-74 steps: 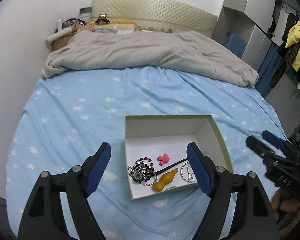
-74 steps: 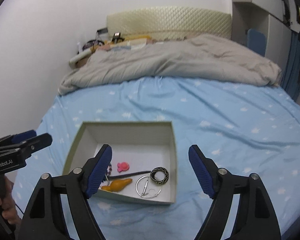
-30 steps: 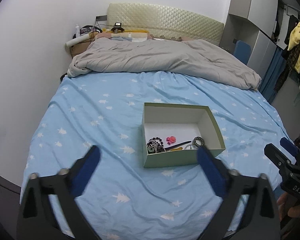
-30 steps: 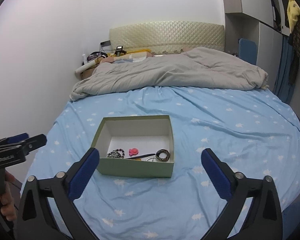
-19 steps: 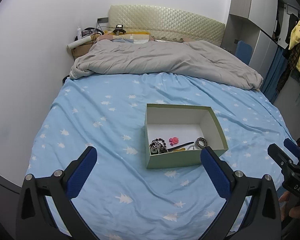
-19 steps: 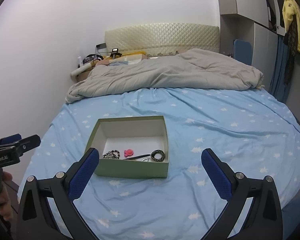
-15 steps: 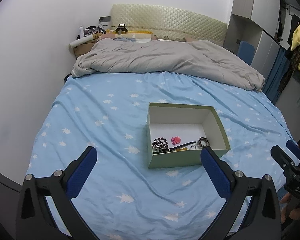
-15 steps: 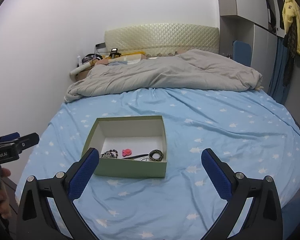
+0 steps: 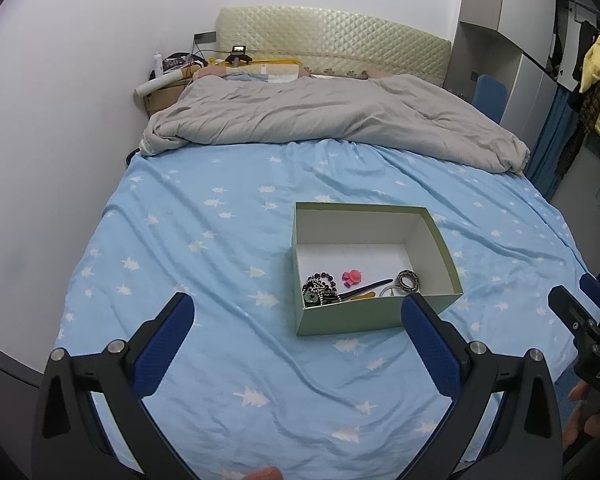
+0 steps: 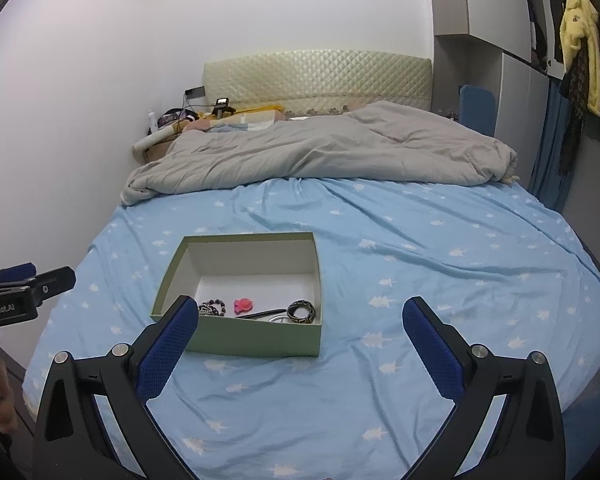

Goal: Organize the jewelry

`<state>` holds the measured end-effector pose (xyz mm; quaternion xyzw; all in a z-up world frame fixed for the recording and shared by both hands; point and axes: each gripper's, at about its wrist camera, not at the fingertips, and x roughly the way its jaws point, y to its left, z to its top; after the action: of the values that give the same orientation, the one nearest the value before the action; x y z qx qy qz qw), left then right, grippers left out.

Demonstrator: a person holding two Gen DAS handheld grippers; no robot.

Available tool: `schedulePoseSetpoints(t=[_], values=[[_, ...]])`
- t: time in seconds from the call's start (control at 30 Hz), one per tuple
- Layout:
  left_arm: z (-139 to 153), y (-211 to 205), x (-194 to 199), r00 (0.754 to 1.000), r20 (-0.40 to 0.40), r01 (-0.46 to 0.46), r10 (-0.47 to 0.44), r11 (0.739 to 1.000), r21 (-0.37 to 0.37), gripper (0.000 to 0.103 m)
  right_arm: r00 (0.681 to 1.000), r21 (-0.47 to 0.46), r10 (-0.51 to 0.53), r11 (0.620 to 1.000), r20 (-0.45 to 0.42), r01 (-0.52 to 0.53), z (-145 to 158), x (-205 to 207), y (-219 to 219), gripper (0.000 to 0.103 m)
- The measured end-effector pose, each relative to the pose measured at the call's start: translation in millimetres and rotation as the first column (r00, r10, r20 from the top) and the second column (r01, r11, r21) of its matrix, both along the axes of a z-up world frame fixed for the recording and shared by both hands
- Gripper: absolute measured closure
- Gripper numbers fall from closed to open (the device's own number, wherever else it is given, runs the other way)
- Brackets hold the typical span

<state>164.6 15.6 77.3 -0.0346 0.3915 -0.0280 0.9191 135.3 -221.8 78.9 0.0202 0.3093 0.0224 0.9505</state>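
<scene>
Currently the pale green cardboard box with a white interior [image 9: 374,316] sits open-topped on the light blue bedsheet printed with white trees [image 9: 204,248], which is the landmark for what follows. All jewellery visible lies on the box floor, along its near wall. At the left end of that wall is a heap of dark beaded strands [image 9: 319,286]. Just beyond it, toward the box centre, lies a small pink flower-shaped piece [image 9: 352,277]. A slim black stick-like piece [image 9: 366,284] runs diagonally from the beads toward the right, with an orange piece [image 9: 364,294] partly hidden beside it. At the right end lies a black-and-cream patterned ring-shaped bangle [image 9: 409,281], and a thin silver hoop [image 9: 389,292] shows just in front of it, cut off by the wall.

Left gripper [image 9: 298,334]: jaws spread wide, empty, hovering above the sheet on the near side of the box, clear of it. Right gripper [image 10: 300,334]: jaws likewise spread wide, empty, hovering near the box's front wall without touching.

Beyond the box, a rumpled grey duvet [image 9: 332,120] lies across the bed, with a cream quilted headboard [image 9: 332,50] behind it. A yellow garment [image 10: 580,40] hangs far right of the box.
</scene>
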Motion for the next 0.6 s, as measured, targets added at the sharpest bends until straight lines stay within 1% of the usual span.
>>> schedulePoseSetpoints(t=[0.07, 0.27, 0.6], values=[[1.3, -1.4, -1.6, 1.000, 0.001, -0.001, 0.001, 1.000, -0.001, 0.000, 1.000, 0.011, -0.004, 1.000, 0.002, 0.004, 0.4, 1.2, -0.3, 0.000], [6.9, -7.4, -4.3, 1.000, 0.018, 0.012, -0.012, 1.000, 0.006, 0.000, 1.000, 0.007, 0.008, 1.000, 0.005, -0.008, 1.3, 0.2, 0.0, 0.000], [4.0, -12.1, -2.5, 1.000, 0.014, 0.015, -0.015, 1.000, 0.009, 0.000, 1.000, -0.009, -0.003, 1.000, 0.003, 0.003, 2.0, -3.6, -1.7, 0.000]])
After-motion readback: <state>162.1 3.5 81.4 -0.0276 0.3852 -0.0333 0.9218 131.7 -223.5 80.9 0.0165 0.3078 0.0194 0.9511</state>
